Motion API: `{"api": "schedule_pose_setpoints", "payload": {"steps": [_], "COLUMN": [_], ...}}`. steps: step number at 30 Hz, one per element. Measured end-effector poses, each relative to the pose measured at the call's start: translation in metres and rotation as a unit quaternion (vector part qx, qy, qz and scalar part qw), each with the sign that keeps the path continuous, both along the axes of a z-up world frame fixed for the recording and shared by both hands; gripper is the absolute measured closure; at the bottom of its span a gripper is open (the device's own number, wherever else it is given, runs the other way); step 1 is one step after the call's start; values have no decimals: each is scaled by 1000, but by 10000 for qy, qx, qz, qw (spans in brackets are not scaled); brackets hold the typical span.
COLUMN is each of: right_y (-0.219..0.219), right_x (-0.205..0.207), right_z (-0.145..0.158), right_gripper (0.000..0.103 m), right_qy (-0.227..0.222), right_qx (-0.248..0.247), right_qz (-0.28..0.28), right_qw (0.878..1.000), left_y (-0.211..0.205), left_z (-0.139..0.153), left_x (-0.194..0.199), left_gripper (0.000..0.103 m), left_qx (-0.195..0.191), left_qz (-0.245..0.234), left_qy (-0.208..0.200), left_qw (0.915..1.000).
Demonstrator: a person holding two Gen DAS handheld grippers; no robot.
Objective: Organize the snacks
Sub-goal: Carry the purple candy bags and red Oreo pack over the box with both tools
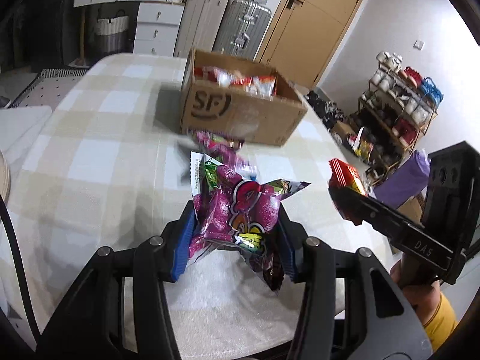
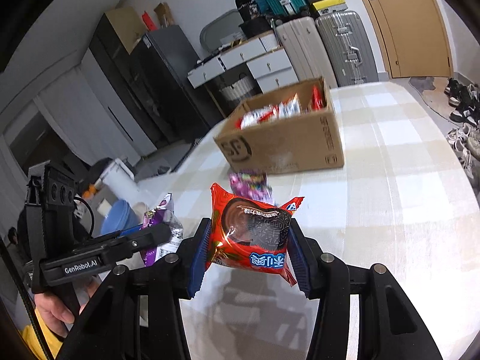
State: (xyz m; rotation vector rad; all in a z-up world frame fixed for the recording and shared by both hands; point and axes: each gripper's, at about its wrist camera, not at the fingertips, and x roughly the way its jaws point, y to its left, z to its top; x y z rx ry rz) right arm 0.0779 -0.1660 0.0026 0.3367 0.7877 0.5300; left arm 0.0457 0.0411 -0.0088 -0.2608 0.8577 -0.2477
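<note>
My left gripper (image 1: 235, 240) is shut on a purple candy packet (image 1: 240, 210) and holds it above the checked tablecloth. My right gripper (image 2: 247, 255) is shut on a red Oreo packet (image 2: 250, 237), also lifted; it shows at the right of the left wrist view (image 1: 345, 186). The left gripper and its purple packet (image 2: 159, 228) appear at the left of the right wrist view. An open cardboard box (image 1: 240, 114) marked SF stands farther back on the table, holding several red and white snack packets (image 2: 276, 109). Another purple packet (image 1: 222, 145) lies blurred in front of the box (image 2: 282, 147).
The table (image 1: 105, 150) has a beige and white checked cloth. Suitcases (image 1: 240, 27), white drawers (image 1: 156, 27) and a door (image 1: 315, 15) stand behind it. A cluttered shoe rack (image 1: 396, 105) is at the right. A blue bowl (image 2: 120, 219) sits off the table's left.
</note>
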Motion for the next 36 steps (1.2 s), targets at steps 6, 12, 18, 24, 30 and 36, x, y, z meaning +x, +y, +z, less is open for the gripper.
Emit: {"api": "schedule_pose_setpoints", "payload": {"steps": [6,12,18,24,30,36], "right_y": [-1,-2,2,8,8,9], "right_x": [31,83,141,194,237,258], "right_z": [35,68,71,57,40,25], "right_gripper": [54,54,54,54,54,54], "right_qy": [-184,-266,-90,97,311,436], "right_qx": [45,115,16,-127,-178,-299], "right_qz": [3,-82,-184,-257,-339,-303], "right_qw": [9998,9995,9998,9995,9988,9981], "left_y": [9,9,4,-12,-26,-40], "left_z": [39,72,79,60,34,8], "left_x": [38,103,180,248,305,346], "left_gripper": [57,57,57,57,57,57], "left_qx": [-99,35,191,387,440,495], "left_qz": [32,18,-42,-154,-275,-387], "left_qy": [-173,-251,-92,65,229,355], "left_qw": [9998,9997,9998,9991,9984,9974]}}
